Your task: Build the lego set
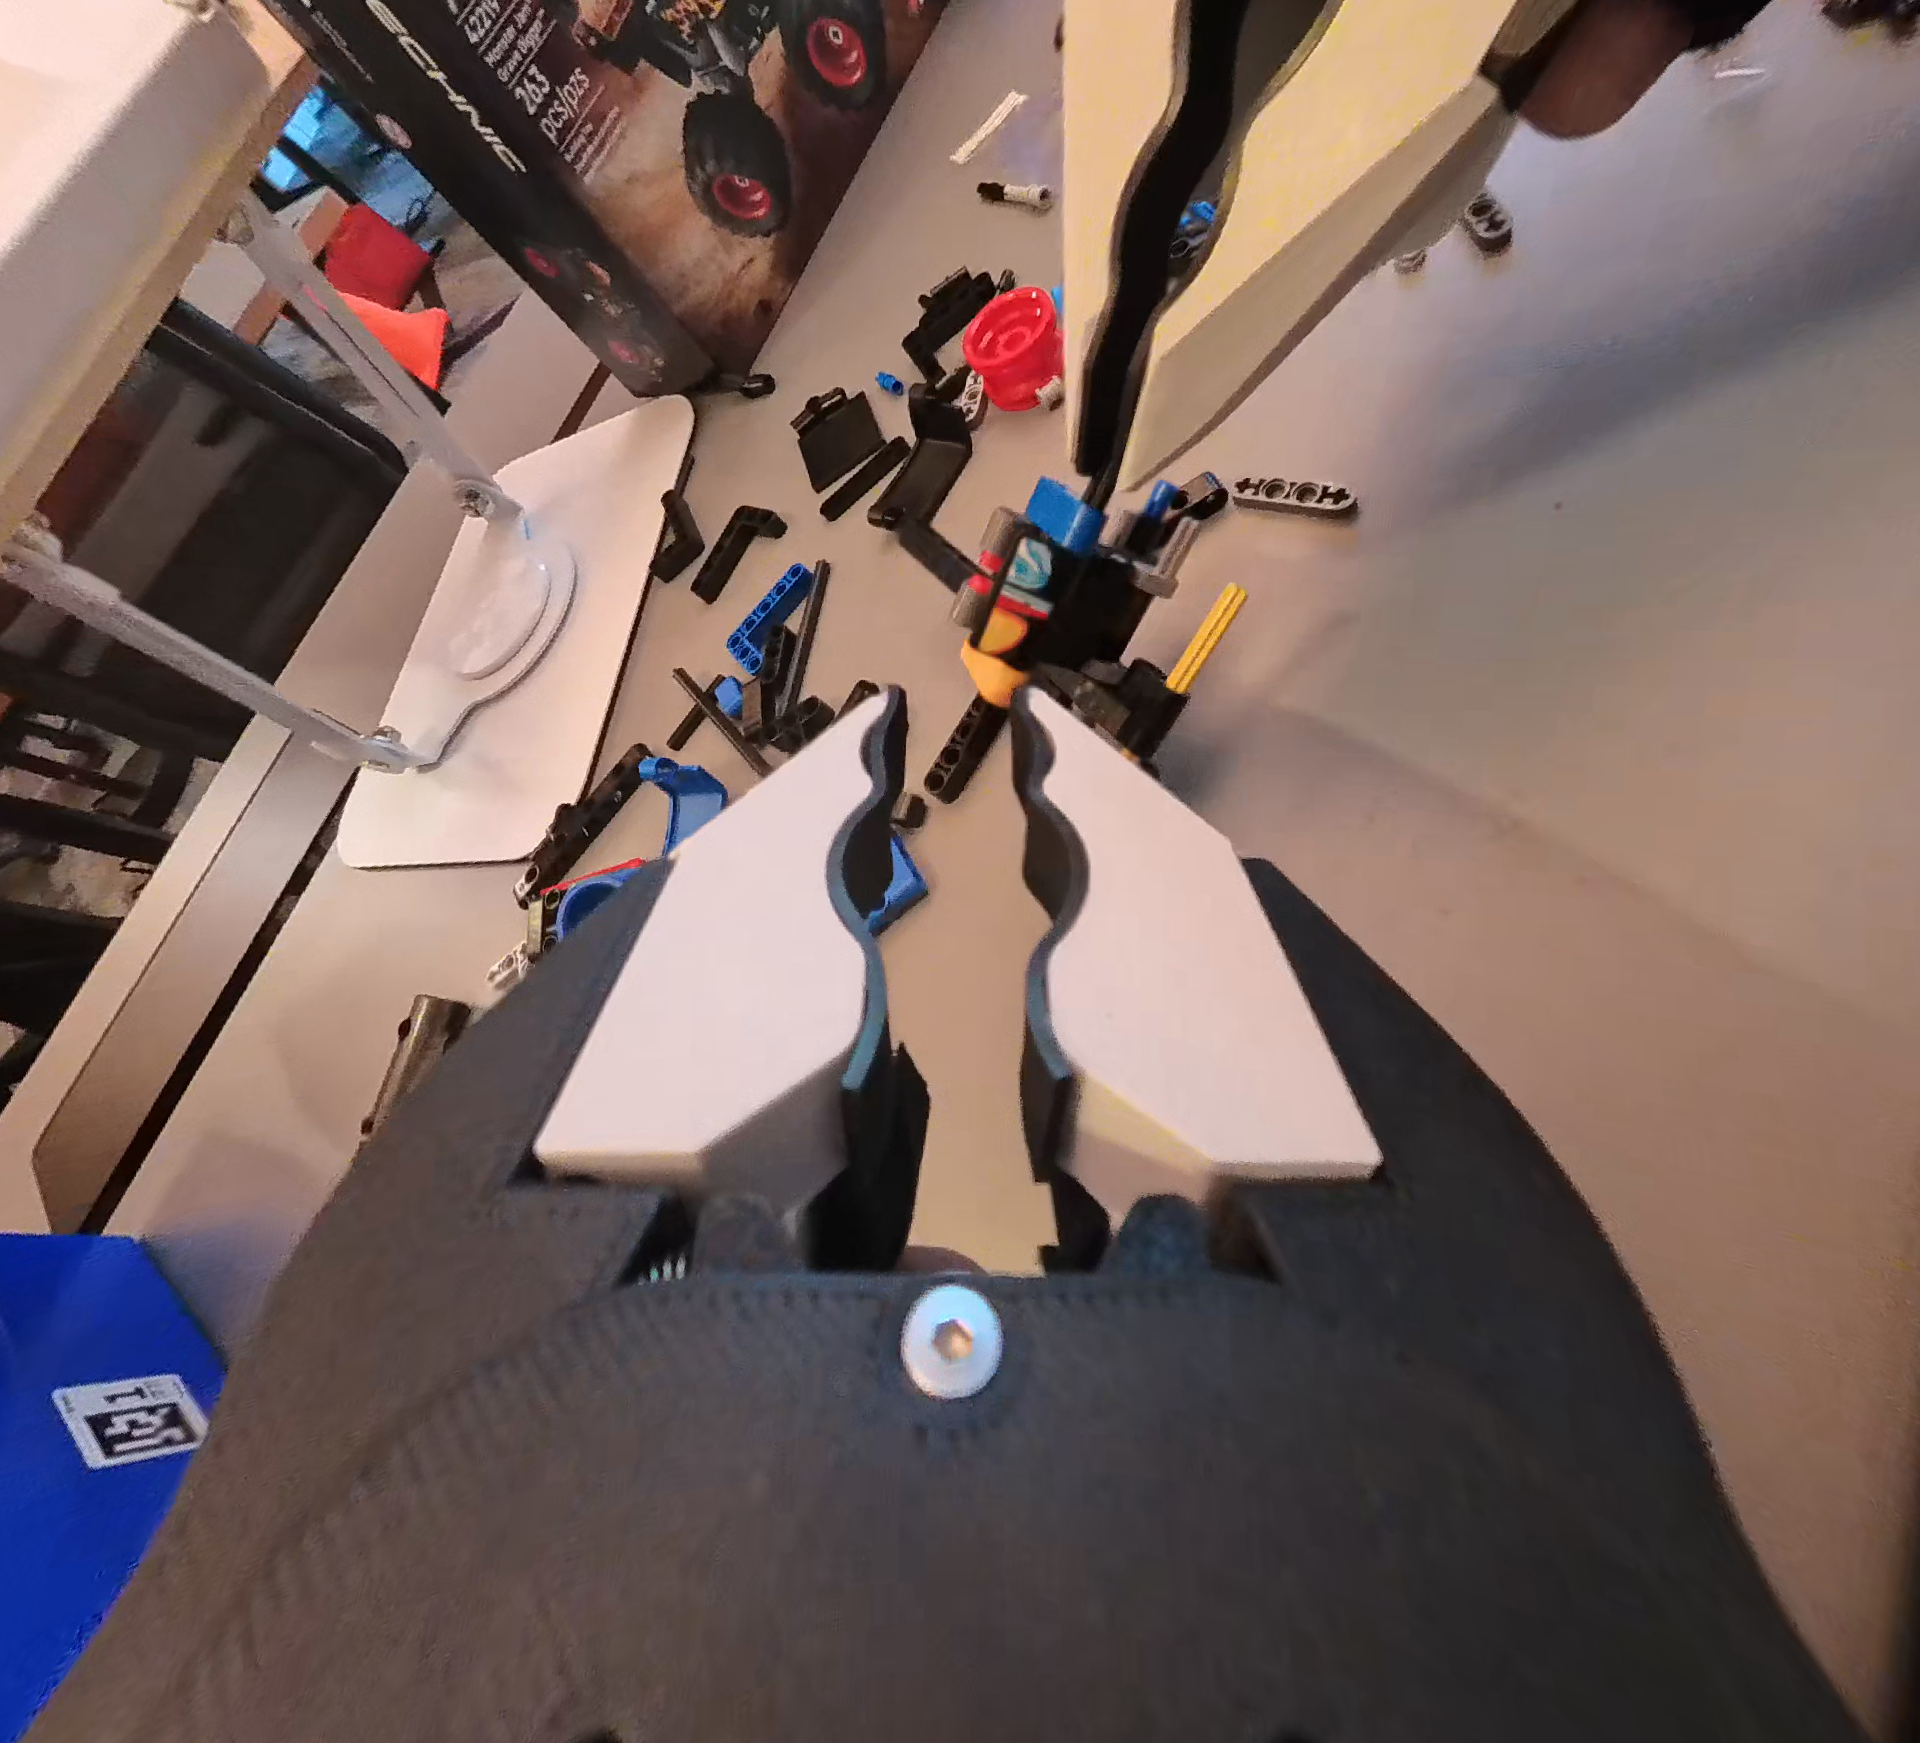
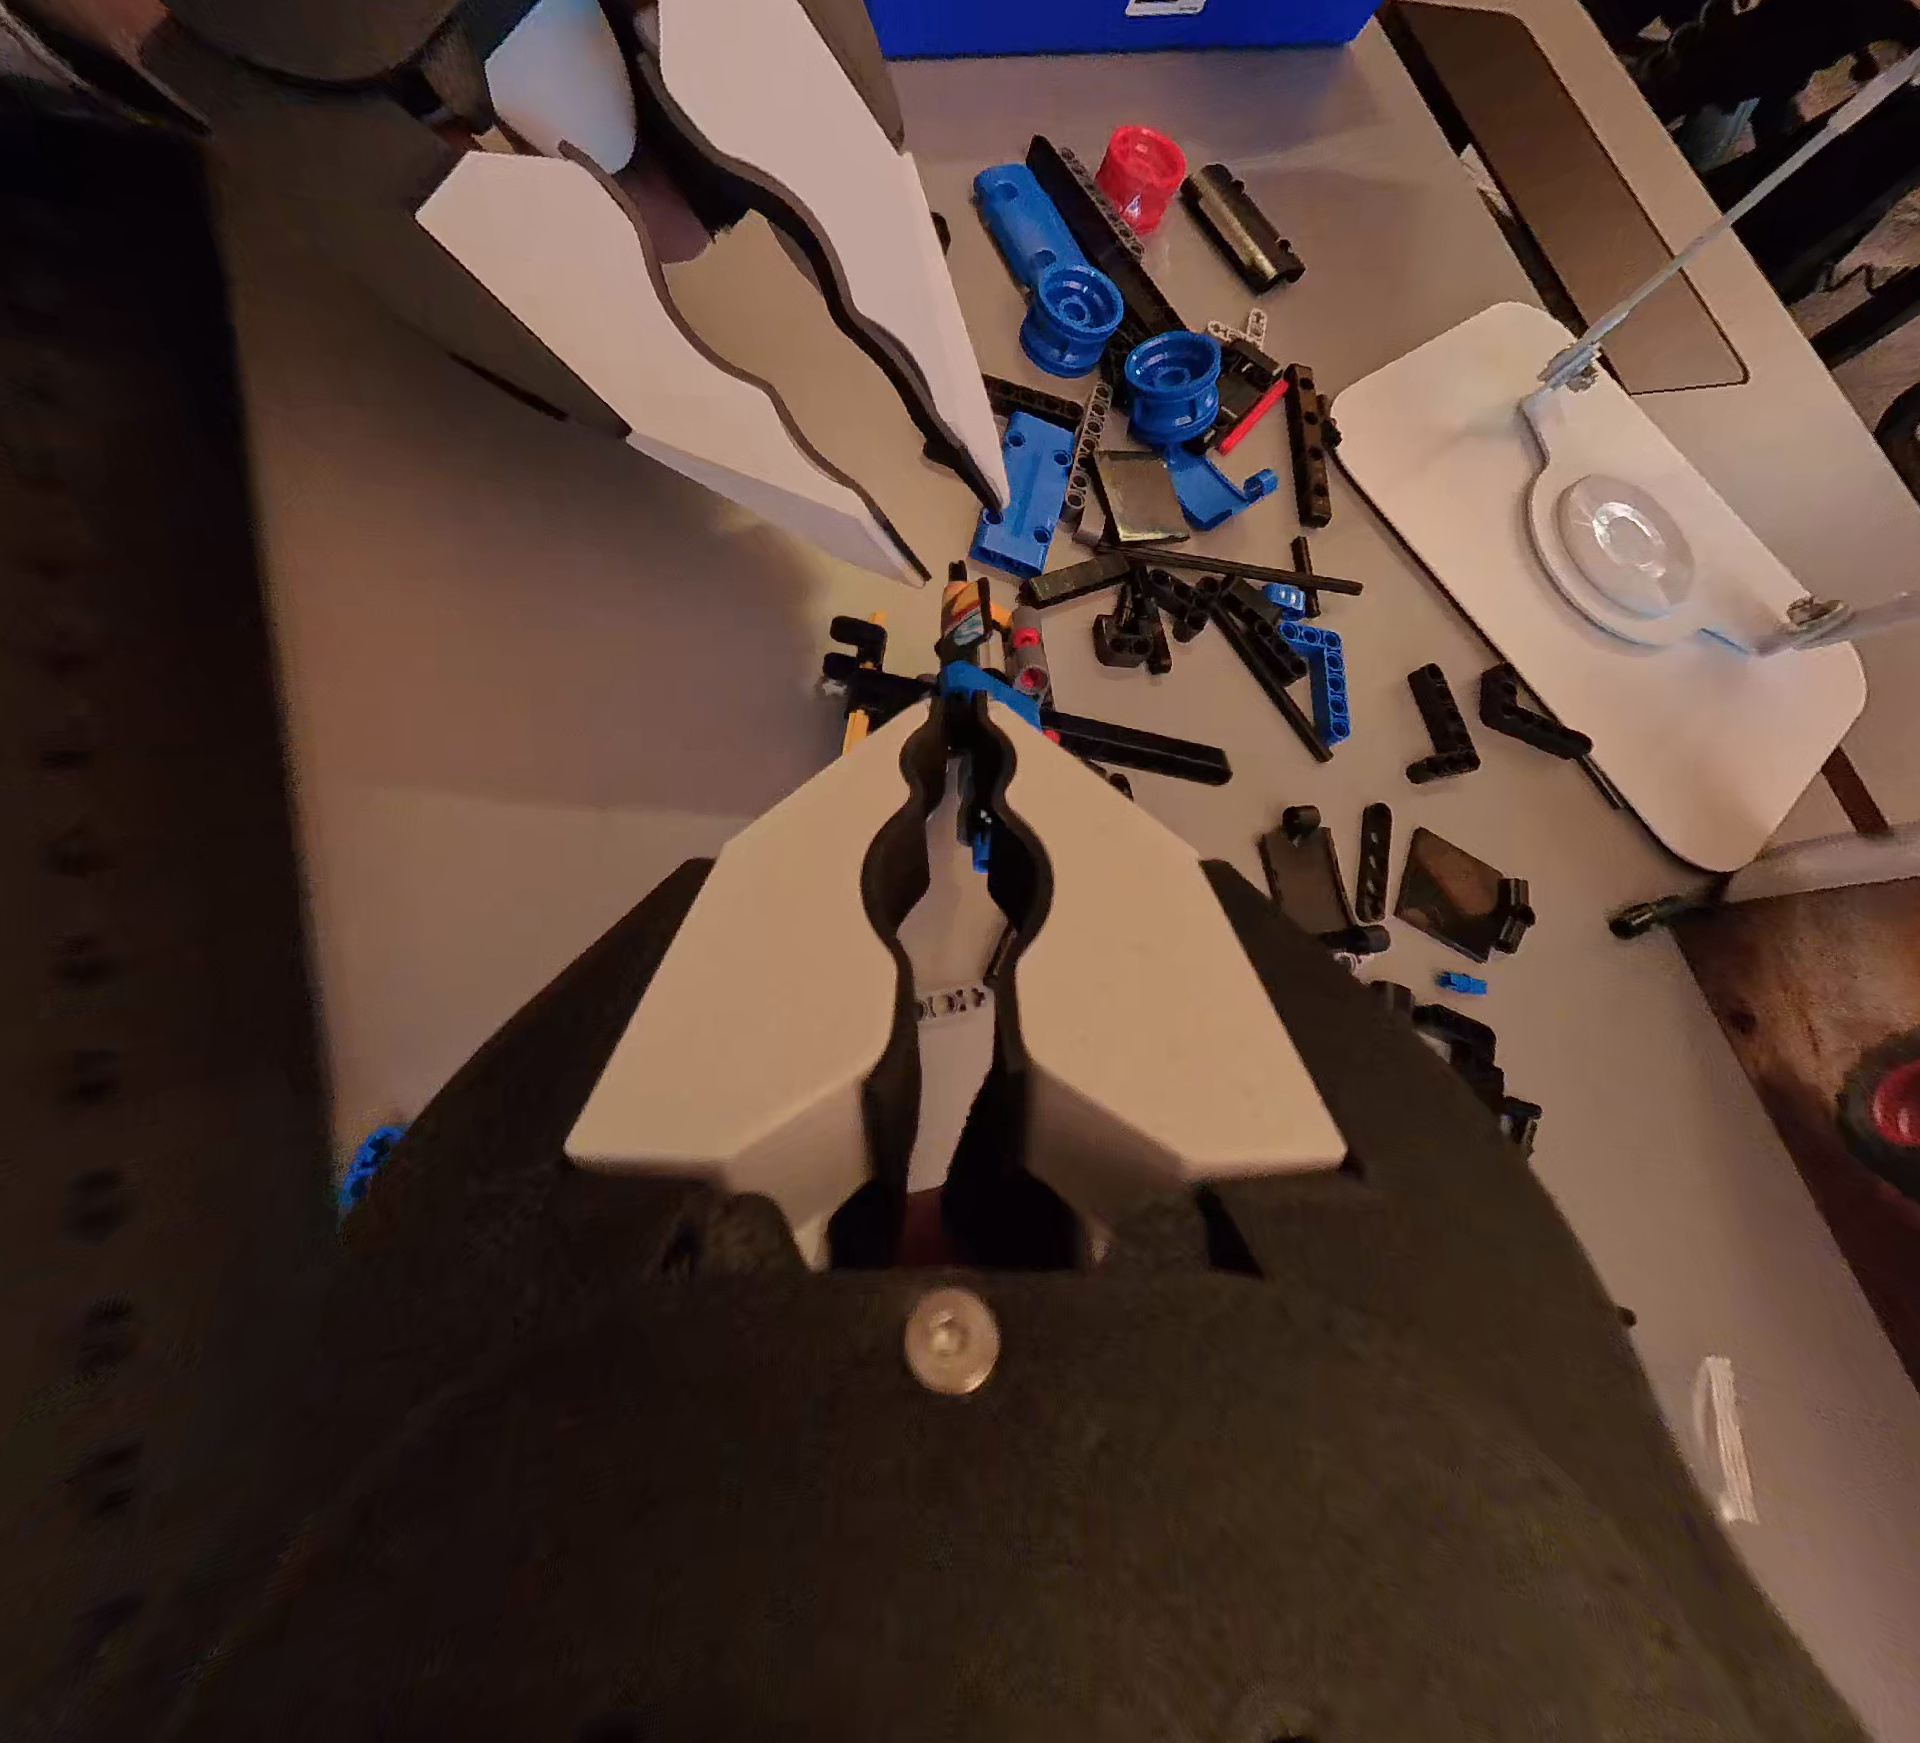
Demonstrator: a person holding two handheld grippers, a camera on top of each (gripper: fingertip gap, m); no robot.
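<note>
Lego assembly, long axis running between both tools, pinched by right tool; left tool parted, empty.

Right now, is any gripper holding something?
Yes. The right gripper pinches the half-built model by its blue top piece. The left gripper is open, holding nothing.

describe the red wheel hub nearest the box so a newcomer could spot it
Start at the big dark cardboard set box standing on the grey table. Beside its near corner, a round red plastic wheel hub lies among black pieces. It is the only red cylinder in that cluster.
</note>
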